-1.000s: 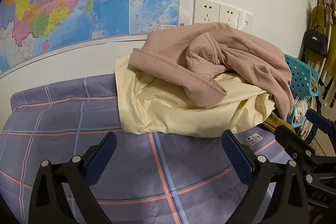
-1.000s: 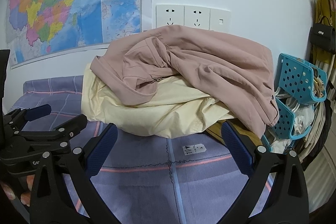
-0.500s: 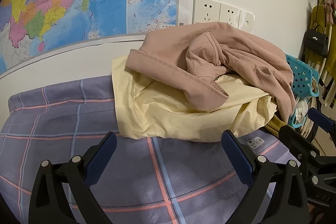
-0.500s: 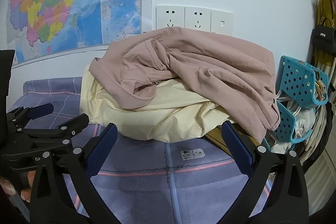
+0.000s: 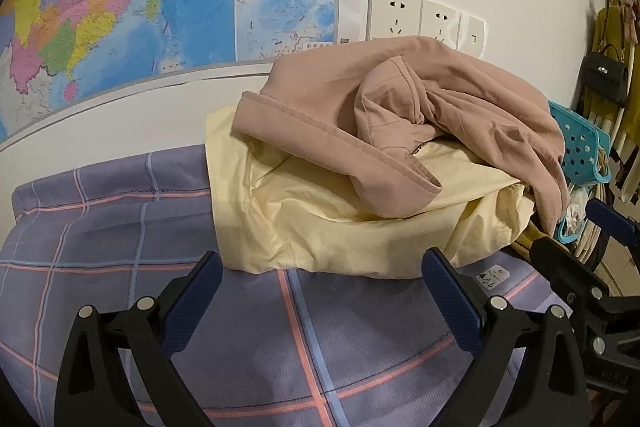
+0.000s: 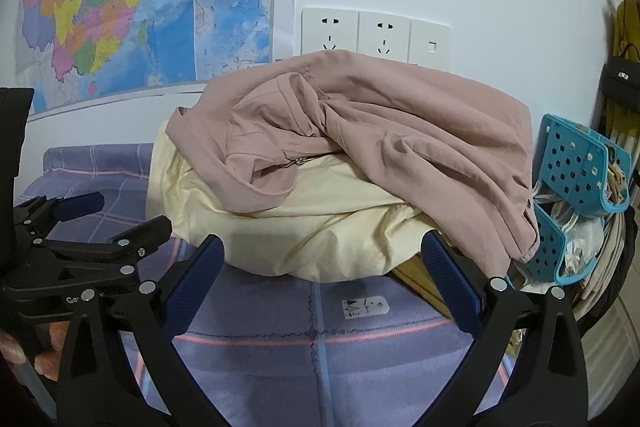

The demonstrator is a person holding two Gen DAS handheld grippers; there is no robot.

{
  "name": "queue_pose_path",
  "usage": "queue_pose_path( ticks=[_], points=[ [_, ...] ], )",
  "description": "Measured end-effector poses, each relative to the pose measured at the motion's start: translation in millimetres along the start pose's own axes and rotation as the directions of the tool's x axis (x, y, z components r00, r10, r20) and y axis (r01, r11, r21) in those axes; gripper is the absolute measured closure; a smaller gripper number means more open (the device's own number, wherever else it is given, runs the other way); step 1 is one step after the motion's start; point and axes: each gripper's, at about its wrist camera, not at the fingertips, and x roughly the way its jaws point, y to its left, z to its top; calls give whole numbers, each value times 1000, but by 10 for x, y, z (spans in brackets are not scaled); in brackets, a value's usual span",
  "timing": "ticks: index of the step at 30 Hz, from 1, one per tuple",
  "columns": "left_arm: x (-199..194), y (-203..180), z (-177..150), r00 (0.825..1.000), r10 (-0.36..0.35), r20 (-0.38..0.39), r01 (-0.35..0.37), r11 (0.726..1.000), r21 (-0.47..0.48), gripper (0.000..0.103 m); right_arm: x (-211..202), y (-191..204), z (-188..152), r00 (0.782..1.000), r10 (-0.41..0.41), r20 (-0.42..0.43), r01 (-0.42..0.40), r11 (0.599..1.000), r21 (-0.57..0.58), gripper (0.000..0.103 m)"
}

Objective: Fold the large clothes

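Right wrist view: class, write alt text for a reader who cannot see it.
The open right gripper faces a pink garment heaped on a yellow one on a checked bedsheet. The left gripper is at the left edge; a map and sockets are on the wall behind.

The left claw (image 5: pixel 320 291) hangs spread wide, its blue-padded fingers (image 5: pixel 192 301) parted and gripping nothing. The right claw (image 6: pixel 322 279) hangs beside it, equally wide apart and empty. A hand (image 6: pixel 38 355) shows below the left claw's black frame, fingertips curled around its handle.
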Motion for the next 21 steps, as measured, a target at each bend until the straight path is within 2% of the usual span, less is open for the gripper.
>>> queue_pose_path(
  ticks=[4,8,9,10,12,14,15,18,20,21],
  points=[
    [155,72,48,1000,-9,-20,9,1000,-14,7,137,-48,138,999,-1,40,4,998,-61,5],
    [326,194,104,998,52,-25,-53,999,-8,7,480,-113,373,998,-53,40,59,987,-151,6],
    [350,222,120,998,65,-23,-65,998,-8,7,567,-128,410,998,-54,33,59,984,-170,10],
    [374,255,137,997,77,-20,-77,997,-10,7,676,-130,456,998,-53,22,56,979,-195,21],
    [425,317,171,995,94,-19,-94,995,-15,7,981,-135,573,999,-47,-19,41,970,-242,34],
    [471,366,195,994,105,-23,-106,994,-23,7,1204,-153,634,998,-35,-48,21,967,-255,40],
    [497,388,201,994,108,-28,-108,994,-25,7,1291,-147,670,998,-35,-52,20,963,-268,46],
    [558,427,198,992,121,-36,-122,992,-26,7,1542,-91,732,998,-38,-55,17,942,-336,51],
    [609,455,189,991,125,-49,-127,992,-27,7,1645,-49,751,997,-34,-75,3,929,-369,76],
    [632,474,186,990,128,-55,-129,991,-29,7,1646,-50,767,996,-26,-83,-7,927,-374,92]
  ],
)
